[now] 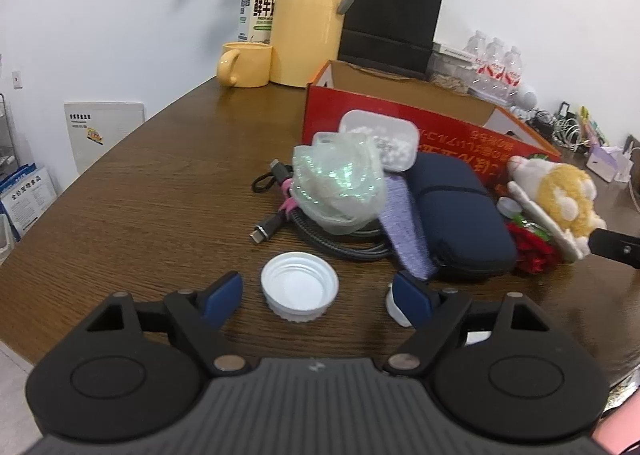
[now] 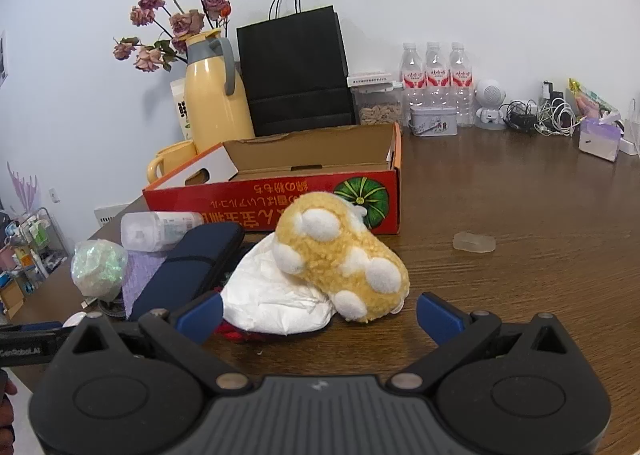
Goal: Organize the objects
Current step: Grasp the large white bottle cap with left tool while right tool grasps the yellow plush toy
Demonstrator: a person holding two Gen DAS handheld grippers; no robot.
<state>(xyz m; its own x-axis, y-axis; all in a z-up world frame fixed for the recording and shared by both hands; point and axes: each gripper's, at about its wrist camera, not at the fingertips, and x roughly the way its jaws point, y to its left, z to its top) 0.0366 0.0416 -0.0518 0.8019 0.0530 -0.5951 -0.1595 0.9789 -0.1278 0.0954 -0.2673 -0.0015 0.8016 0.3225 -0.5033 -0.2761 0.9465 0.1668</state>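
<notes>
Both grippers gape with nothing held: left gripper [image 1: 318,293] straddles a white lid [image 1: 299,286] untouched, right gripper [image 2: 320,313] brackets the near yellow plush paw [image 2: 342,257].

Bright, even light; fisheye-warped edges.

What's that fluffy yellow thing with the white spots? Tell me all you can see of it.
The plush toy looks like a soft paw: shaggy yellow pile with rounded white pads on its upturned face. It lies tilted on the brown table, in front of the red cardboard box, leaning on a crumpled white piece beneath it. A dark blue pouch lies to its left. It sits ahead of the right gripper, whose jaws stand apart without touching it.
</notes>
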